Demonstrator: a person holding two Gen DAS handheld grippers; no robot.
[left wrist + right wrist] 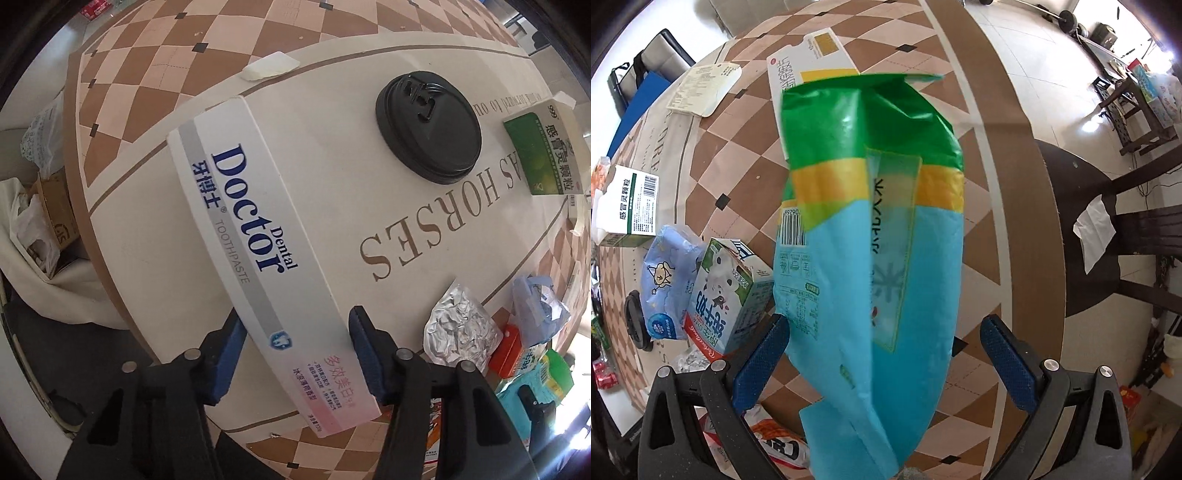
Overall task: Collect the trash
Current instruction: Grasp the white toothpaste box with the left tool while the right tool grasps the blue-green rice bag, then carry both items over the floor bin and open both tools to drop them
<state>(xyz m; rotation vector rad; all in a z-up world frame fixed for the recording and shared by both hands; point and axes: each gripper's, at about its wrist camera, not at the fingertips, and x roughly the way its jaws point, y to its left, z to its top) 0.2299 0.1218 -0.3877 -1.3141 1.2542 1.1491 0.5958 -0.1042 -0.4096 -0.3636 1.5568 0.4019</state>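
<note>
Tablecloth [332, 192]: a round table is covered in cream cloth bordered with brown diamonds; litter is spread across it.
Trash bag [44, 221]: a white-lined bag is seen on the floor just off the table's left edge, already holding cardboard and plastic.
Snack bag [871, 236]: a large blue, yellow and green bag is seen between the fingers of the right gripper [886, 339]; the jaws are spread wide and no contact with it is visible, so whether it is held cannot be told.
Toothpaste box [258, 236]: a long white carton lies near the table's left edge, with its near end between the fingers of the left gripper [295, 354]; the pads sit at its sides, apparently clamped on it.
Cup lid [428, 127]: a black lid rests at mid-table.
Medicine box [543, 151]: placed towards the far right edge.
Foil wrapper [461, 328]: crumpled, near the front right edge.
Progress: judged early; some trash is bagged, most remains on the table.
</note>
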